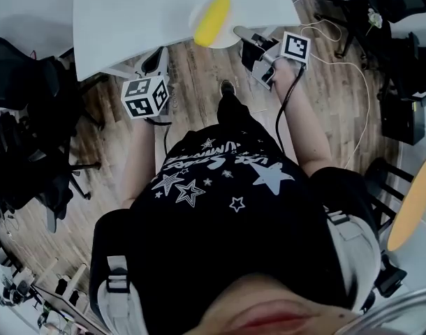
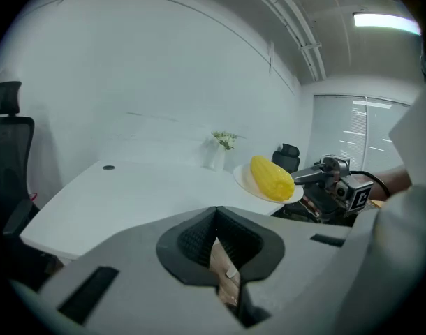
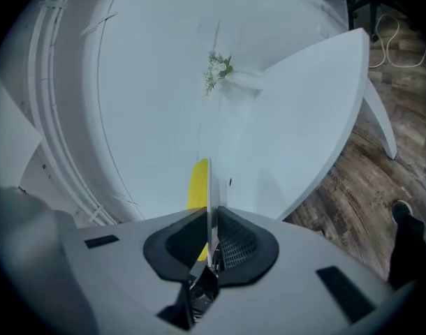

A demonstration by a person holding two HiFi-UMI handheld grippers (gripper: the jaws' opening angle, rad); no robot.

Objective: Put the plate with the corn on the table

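A white plate (image 1: 228, 39) with a yellow corn cob (image 1: 213, 18) on it hangs level over the near edge of the white table (image 1: 136, 19). My right gripper (image 1: 239, 33) is shut on the plate's rim from the right. In the right gripper view the plate (image 3: 209, 187) runs edge-on between the pads, with the corn (image 3: 197, 183) to its left. The left gripper view shows the corn (image 2: 272, 178) and plate (image 2: 246, 181) at the right, beside the table (image 2: 129, 187). My left gripper (image 1: 156, 63) is below the table edge, shut, with nothing in it (image 2: 214, 211).
A small vase of flowers (image 2: 220, 149) stands at the table's far side. Black office chairs (image 1: 31, 117) crowd the left. Cables (image 1: 339, 54) trail over the wooden floor, and black equipment (image 1: 401, 110) sits at the right. A yellow round seat (image 1: 412, 204) is at the right edge.
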